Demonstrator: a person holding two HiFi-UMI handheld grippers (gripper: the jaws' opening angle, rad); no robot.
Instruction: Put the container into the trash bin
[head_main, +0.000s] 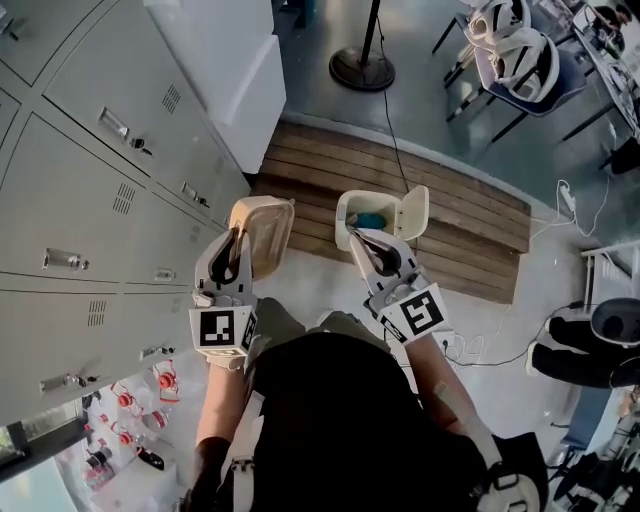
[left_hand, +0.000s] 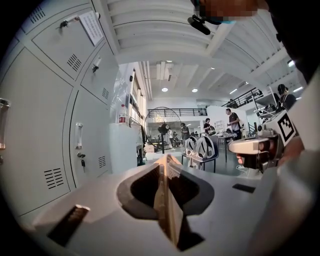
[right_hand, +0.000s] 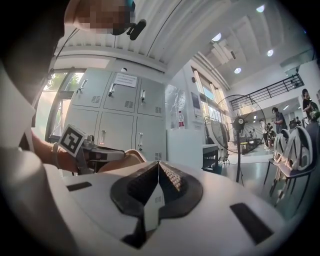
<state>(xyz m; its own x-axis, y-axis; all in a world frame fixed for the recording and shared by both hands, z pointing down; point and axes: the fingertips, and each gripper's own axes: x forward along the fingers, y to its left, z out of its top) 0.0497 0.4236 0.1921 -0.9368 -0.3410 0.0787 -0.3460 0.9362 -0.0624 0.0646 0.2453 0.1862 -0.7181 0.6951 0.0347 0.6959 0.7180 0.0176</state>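
In the head view my left gripper (head_main: 238, 242) is shut on the rim of a tan, shallow container piece (head_main: 265, 228), held level in front of me. In the left gripper view a thin tan edge (left_hand: 167, 200) runs between the closed jaws of the left gripper (left_hand: 166, 161). My right gripper (head_main: 363, 240) is shut on the wall of a white container (head_main: 352, 212) whose lid (head_main: 412, 212) stands open, with something blue-green (head_main: 370, 221) inside. In the right gripper view a thin white edge (right_hand: 151, 202) is pinched by the right gripper (right_hand: 158, 166). No trash bin shows.
Grey lockers (head_main: 90, 190) line the left side. A white cabinet (head_main: 235, 70) stands ahead on the left. A wooden slatted platform (head_main: 440, 200) lies on the floor ahead, with a fan stand base (head_main: 362, 68) and a cable behind it. Chairs (head_main: 520, 60) stand at the far right.
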